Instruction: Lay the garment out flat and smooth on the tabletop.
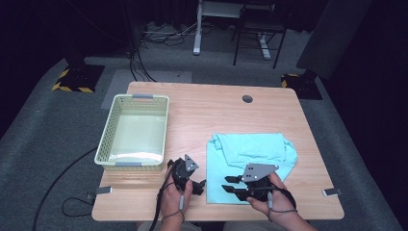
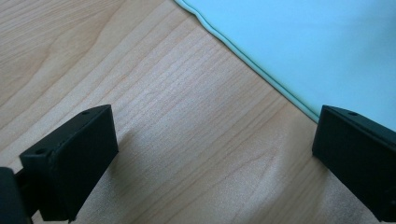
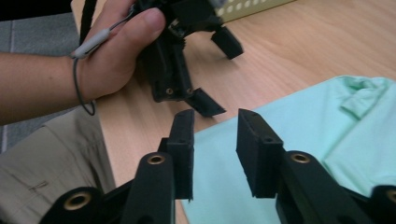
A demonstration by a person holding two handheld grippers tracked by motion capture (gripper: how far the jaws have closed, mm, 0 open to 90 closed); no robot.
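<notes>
Lab: black curtains [image 1: 29, 29], hazard-taped stand bases [image 1: 72, 79].

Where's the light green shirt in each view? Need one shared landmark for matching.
High view: light green shirt lies folded on the table's near right, partly under the right gripper.
Left gripper view: it occupies the top right corner, its hemmed edge running diagonally.
Right gripper view: it spreads across the right and lower middle, beyond the fingers.
Shared landmark: the shirt's near left edge against the wooden table.

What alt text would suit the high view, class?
A person's two hands each hold a hand-held gripper at a wooden table's near edge: the right one over a folded mint shirt, the left one beside it. An empty basket sits left.
</notes>
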